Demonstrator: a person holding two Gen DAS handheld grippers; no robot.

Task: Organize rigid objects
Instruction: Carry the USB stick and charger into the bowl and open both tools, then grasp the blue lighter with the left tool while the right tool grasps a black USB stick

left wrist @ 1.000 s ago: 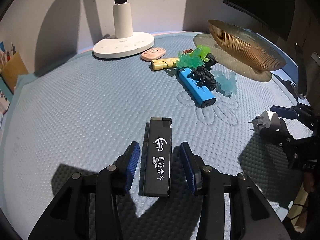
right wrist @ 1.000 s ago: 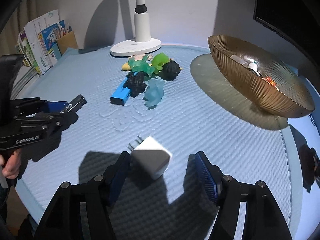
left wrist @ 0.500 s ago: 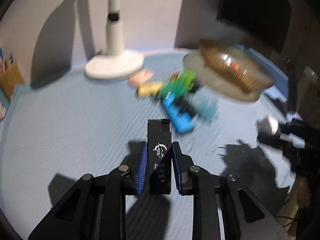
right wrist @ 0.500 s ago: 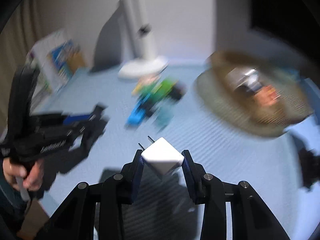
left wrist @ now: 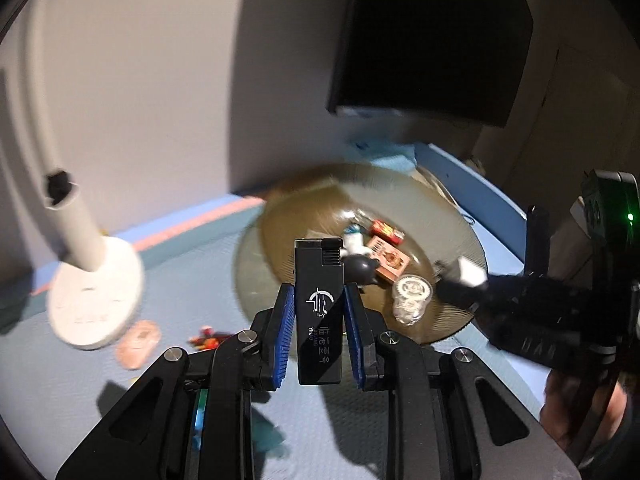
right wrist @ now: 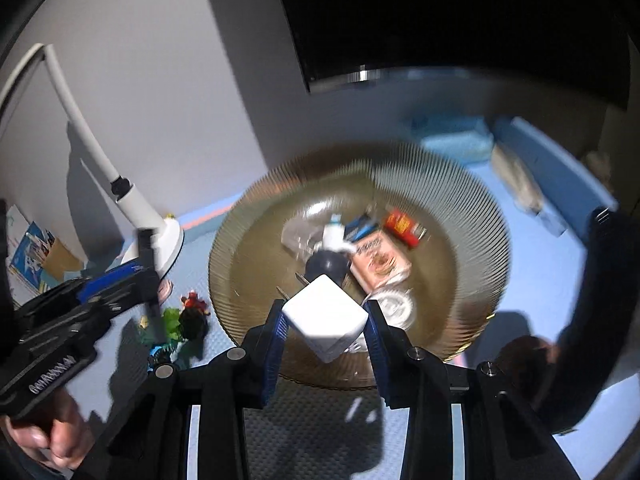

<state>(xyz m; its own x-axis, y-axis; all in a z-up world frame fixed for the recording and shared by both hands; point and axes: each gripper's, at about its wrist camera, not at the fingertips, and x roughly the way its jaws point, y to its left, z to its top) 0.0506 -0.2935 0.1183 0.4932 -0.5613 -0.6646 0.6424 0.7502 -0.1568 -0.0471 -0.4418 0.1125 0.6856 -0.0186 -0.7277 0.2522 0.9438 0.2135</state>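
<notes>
Blue quilted bedding (left wrist: 120,392) under amber ribbed bowl (right wrist: 472,216) holding red box (right wrist: 403,222), pink carton (right wrist: 379,261), clear round lid (left wrist: 412,294). Left gripper (left wrist: 319,320) pinching black lighter (left wrist: 319,312), right gripper (right wrist: 326,330) pinching white charger (right wrist: 324,318), both over the bowl

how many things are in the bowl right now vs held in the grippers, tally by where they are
In the amber ribbed bowl, blurred, as far as can be told: 6 (white bottle, dark round item, pink box, red box, clear round lid, blue-and-white packet)
In the left gripper: 1 (black lighter)
In the right gripper: 1 (white charger plug)
Total: 8
</notes>
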